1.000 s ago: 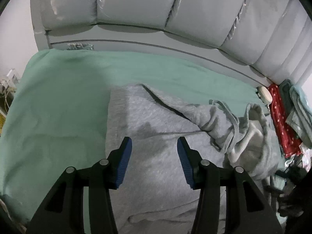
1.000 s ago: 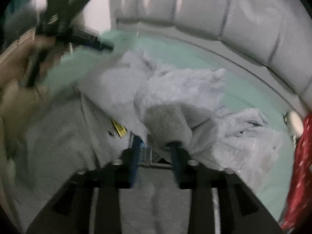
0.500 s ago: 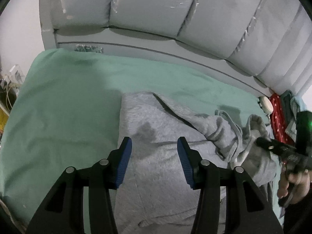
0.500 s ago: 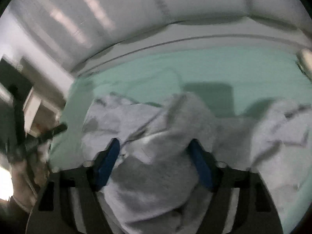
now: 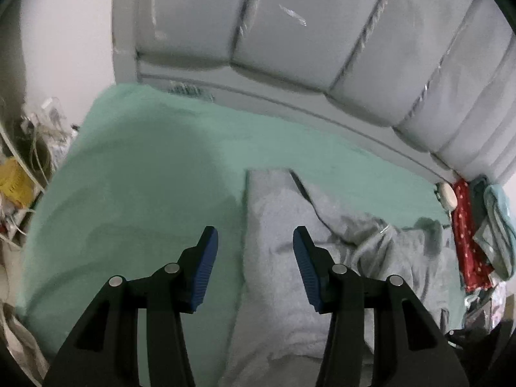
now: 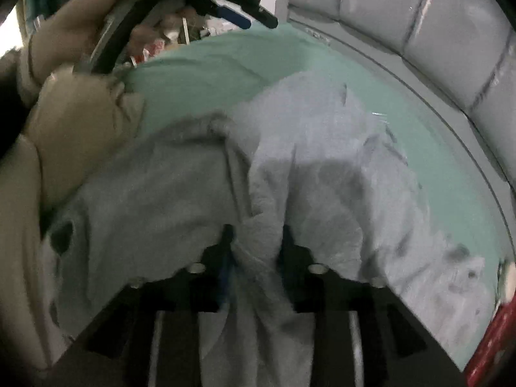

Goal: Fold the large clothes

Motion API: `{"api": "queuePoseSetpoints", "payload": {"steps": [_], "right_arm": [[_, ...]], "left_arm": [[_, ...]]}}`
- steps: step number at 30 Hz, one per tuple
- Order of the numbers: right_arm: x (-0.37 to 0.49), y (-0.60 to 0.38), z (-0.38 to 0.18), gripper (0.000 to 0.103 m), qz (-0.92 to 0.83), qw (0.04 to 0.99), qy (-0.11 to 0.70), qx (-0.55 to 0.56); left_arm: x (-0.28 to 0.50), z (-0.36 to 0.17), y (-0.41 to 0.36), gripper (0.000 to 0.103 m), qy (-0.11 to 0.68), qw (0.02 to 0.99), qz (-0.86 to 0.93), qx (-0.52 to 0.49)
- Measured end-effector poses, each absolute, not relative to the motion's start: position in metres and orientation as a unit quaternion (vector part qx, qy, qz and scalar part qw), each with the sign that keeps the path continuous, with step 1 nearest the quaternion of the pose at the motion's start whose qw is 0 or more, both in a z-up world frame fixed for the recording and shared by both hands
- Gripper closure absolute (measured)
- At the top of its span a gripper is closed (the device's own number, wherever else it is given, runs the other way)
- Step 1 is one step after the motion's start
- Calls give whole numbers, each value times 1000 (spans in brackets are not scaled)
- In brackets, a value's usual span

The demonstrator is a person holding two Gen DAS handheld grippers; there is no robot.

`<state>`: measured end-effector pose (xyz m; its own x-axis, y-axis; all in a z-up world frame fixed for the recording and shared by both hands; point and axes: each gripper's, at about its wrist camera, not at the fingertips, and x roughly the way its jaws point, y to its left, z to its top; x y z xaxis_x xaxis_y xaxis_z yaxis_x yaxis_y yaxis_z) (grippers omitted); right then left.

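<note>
Sweatshirt (image 5: pixel 283 258), grey, lies crumpled on my bed's green sheet (image 5: pixel 145 174), which is bare leftward. My left claw (image 5: pixel 254 267) hangs wide and empty over its straight left edge; my right claw (image 6: pixel 256 238) is opening, a fold bunched between.

This is a bedroom in a home. A bed (image 5: pixel 154 174) covered with a mint-green sheet fills most of both views, and behind it stands a padded grey headboard (image 5: pixel 309 32) of upholstered panels against a plain white wall (image 5: pixel 64 32). A grey hooded garment (image 5: pixel 290 258) lies rumpled on the sheet. At the far side of the bed, red spotted fabric (image 5: pixel 467 235) and a pale teal cloth (image 5: pixel 498 225) hang in a heap. On the near side sits household clutter: white cables (image 5: pixel 35 148) and something yellow (image 5: pixel 13 180).
</note>
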<state>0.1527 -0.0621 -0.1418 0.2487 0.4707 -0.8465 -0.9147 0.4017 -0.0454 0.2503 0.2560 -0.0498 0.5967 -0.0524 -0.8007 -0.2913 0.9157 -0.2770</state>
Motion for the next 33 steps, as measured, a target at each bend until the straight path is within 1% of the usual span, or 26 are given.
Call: {"api": "queuePoseSetpoints", "payload": {"steps": [1,3,8,10,15,20,21,22,23,24,27,30,33], "right_arm": [[150,-73,-142,48,462,748,400,-259],[156,-86,-138,40,443,768,406,-223],[183,-135,-126,38,366,825,406,-141],[214,-157,-130,38,308,845,427,-94],[284,-185,-143,38,250,852,460,13],[328,-178,-170,39,265,824,497,59],[334,-171,-176,45,281,815,503,66],[337,-165,-177,71,292,810,505,63],[342,-159,-180,86,299,808,506,49],[350,-154,-176,99,304,815,491,36],[380,-156,-150,100,308,838,449,39],[424,-154,-118,100,297,861,412,23],[453,-145,-122,100,300,854,426,3]], "left_arm": [[252,-54,250,52,448,870,55,-200],[255,-59,234,52,449,870,25,-205],[269,-67,171,52,448,877,-58,-167],[274,-72,153,52,452,877,-76,-147],[290,-88,133,52,474,872,-68,-104],[315,-104,135,52,497,858,-77,-103],[320,-109,133,52,502,855,-81,-98],[325,-114,132,52,506,853,-81,-93],[328,-119,130,52,511,851,-79,-92],[329,-124,129,52,514,849,-78,-91],[327,-123,127,57,499,860,-70,-80],[325,-107,135,58,461,883,-45,-74],[325,-102,148,58,442,893,-22,-84]]}}
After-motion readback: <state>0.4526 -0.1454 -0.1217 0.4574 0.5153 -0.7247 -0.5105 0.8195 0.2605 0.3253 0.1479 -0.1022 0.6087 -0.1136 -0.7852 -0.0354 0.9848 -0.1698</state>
